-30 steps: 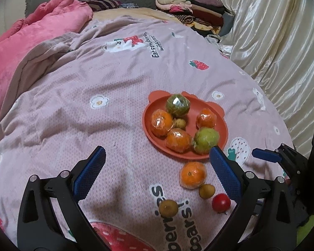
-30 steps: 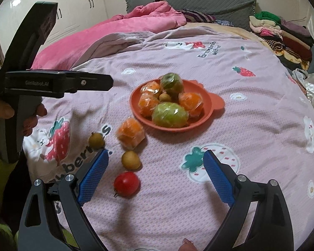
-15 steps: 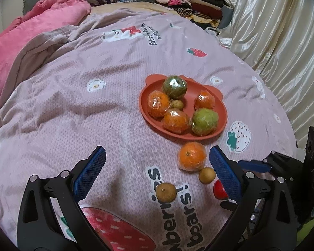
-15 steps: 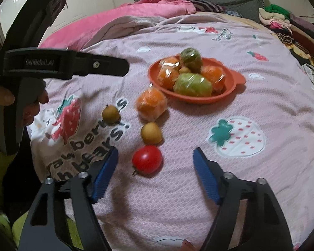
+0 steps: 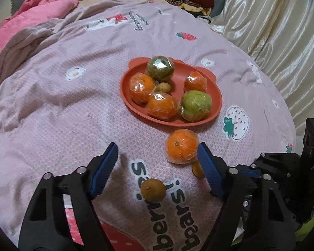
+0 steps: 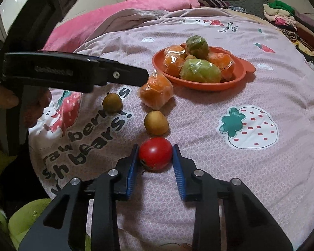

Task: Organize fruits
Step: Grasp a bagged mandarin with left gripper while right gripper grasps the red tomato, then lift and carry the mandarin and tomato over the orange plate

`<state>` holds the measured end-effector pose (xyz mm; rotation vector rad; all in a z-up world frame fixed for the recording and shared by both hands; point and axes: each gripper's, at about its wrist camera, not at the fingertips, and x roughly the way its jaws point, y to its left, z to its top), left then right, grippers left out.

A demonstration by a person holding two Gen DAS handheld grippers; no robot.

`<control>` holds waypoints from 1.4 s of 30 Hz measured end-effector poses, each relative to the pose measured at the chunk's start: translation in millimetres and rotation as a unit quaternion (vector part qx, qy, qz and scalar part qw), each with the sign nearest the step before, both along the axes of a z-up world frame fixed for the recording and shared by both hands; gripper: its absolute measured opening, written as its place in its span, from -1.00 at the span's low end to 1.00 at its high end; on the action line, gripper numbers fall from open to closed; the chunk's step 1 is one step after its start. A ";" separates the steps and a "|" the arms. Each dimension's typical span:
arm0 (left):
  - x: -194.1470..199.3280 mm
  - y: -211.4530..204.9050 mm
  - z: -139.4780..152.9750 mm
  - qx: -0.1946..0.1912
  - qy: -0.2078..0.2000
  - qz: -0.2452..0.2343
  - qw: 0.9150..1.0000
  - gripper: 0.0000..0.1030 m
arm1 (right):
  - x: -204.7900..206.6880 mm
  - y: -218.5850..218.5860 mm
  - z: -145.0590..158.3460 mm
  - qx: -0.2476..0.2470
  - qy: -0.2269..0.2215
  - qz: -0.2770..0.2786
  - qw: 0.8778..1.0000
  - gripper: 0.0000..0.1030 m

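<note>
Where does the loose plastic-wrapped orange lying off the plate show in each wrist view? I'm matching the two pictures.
Left wrist view: the loose plastic-wrapped orange lies lower centre-right, just below the plate, beside the tool's right blue pad.
Right wrist view: it lies centre-left, at the plate's near-left edge.
Shared landmark: the round orange-red plastic plate of wrapped fruit.

The left gripper (image 5: 157, 163) hangs over a pink quilt (image 5: 52, 104), jaws closing, a small brown fruit (image 5: 153, 190) on the cloth between the fingers, untouched. A wrapped orange (image 5: 182, 149) lies just beside the right finger. Beyond it an orange plate (image 5: 216, 106) holds wrapped oranges and green fruit.
</note>
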<state>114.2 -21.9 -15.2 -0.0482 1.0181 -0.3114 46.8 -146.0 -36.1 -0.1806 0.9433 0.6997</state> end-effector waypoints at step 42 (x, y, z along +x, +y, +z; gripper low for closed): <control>31.9 -6.4 29.2 -0.029 -0.012 -0.008 0.999 -0.36 | 46.7 -47.8 48.1 0.035 -0.062 -0.048 0.996 -0.42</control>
